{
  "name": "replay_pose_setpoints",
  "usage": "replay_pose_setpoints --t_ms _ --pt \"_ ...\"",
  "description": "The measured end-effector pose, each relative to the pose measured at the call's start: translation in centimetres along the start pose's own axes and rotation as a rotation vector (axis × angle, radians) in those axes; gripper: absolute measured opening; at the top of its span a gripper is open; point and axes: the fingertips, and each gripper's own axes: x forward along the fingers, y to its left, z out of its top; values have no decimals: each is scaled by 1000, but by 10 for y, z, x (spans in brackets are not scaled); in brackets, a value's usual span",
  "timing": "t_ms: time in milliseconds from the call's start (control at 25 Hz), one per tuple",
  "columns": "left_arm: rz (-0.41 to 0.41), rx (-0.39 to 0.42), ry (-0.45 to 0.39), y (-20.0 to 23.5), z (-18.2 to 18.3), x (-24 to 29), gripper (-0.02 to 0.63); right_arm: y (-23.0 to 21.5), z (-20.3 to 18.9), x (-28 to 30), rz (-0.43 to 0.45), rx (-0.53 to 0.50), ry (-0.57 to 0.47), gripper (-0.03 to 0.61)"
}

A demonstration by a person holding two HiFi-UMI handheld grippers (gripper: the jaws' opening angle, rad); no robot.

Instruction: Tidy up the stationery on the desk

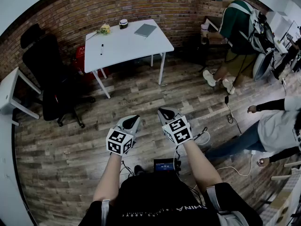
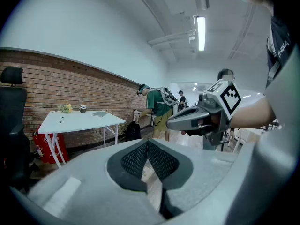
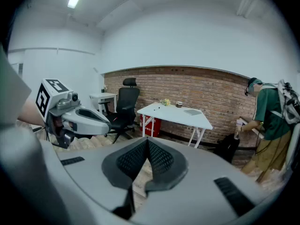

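A white desk stands far ahead against the brick wall. On it lie a grey notebook, a dark pen, a small flower bunch and a little jar. My left gripper and right gripper are held side by side over the wooden floor, well short of the desk. Both are shut with nothing between their pads. In the left gripper view the desk is at the left, behind the shut left gripper. The right gripper view has the desk straight beyond the shut right gripper.
A black office chair stands left of the desk, with a red box under the desk's left end. Another white table is at the far left. A person in a green shirt stands at the right. Another person and floor cables are nearer.
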Motion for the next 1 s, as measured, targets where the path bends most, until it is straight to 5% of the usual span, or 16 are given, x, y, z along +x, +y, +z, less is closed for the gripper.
replay_pose_setpoints --t_ms 1000 --pt "-39 29 -9 76 -5 -25 12 24 24 58 -64 33 -6 9"
